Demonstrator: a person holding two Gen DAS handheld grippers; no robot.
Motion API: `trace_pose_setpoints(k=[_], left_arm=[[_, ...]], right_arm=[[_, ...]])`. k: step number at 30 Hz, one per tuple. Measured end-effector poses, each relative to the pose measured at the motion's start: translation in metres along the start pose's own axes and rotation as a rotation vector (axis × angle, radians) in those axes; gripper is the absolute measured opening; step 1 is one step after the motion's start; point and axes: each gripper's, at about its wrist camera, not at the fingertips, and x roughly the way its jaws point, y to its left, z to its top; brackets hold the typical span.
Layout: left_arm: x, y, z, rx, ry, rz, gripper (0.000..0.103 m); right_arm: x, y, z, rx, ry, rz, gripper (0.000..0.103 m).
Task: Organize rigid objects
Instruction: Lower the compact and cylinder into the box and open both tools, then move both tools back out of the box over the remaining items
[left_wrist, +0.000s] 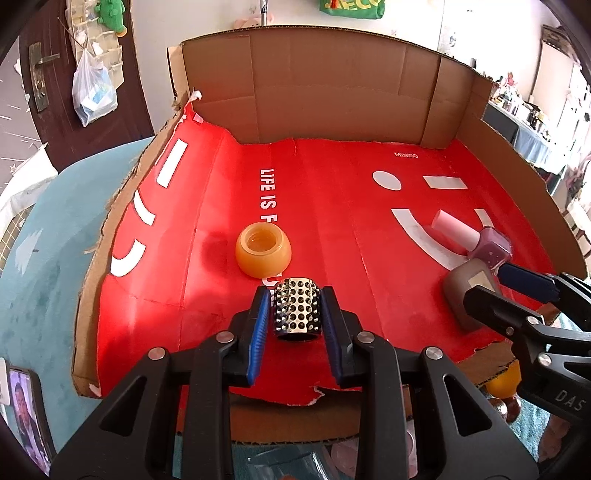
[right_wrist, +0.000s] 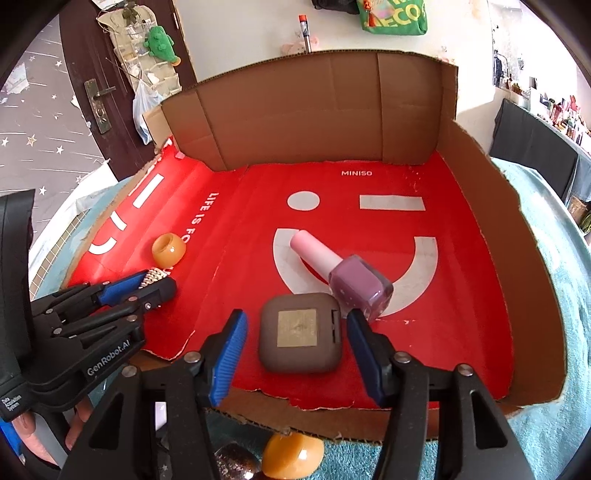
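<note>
The landmark is the red cardboard tray (right_wrist: 461, 332), a flattened box with a brown back wall.

Near the tray's front edge, on its left half, the left gripper (left_wrist: 295, 314) stands around a studded metal cylinder (left_wrist: 296, 308). Its blue pads (left_wrist: 260, 325) sit close on either side of the cylinder; a thin gap seems to show at each side, though the view is too tight to be sure, so I cannot tell if it is clenched or released. Just beyond the cylinder lies an amber ring-shaped bead (left_wrist: 263, 251).

On the tray's right half, near the front edge, the right gripper (right_wrist: 293, 332) is released, its jaws wide apart either side of a brown square compact (right_wrist: 300, 338) without touching it. A purple nail polish bottle (right_wrist: 354, 278) with a pink cap lies on its side just behind the compact, over the white smile printed on the tray.
</note>
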Motion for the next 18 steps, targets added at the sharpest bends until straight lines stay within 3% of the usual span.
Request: trace_pose_setpoints(k=[2,3,5,14,18], left_arm=[[-0.003,0.0,0.0,0.0,-0.005,0.0,0.035],[-0.005,-0.001,0.0,0.0,-0.009,0.0,0.056],[-0.01,0.0,-0.001,-0.004,-0.026,-0.006,0.073],[-0.026,-0.004,-0.002,0.002,-0.059,-0.008,0.074],[-0.036,-0.006,-0.005,0.015,-0.085,-0.006,0.088]], right_arm=[[-0.003,0.0,-0.001,0.001,-0.006,0.002,0.062],[-0.005,0.0,-0.001,0.003,-0.01,0.003,0.062],[-0.01,-0.001,-0.002,0.008,-0.017,0.005,0.064],[-0.029,-0.003,-0.006,0.02,-0.056,0.007,0.073],[-0.036,-0.004,-0.008,0.024,-0.068,0.012,0.079]])
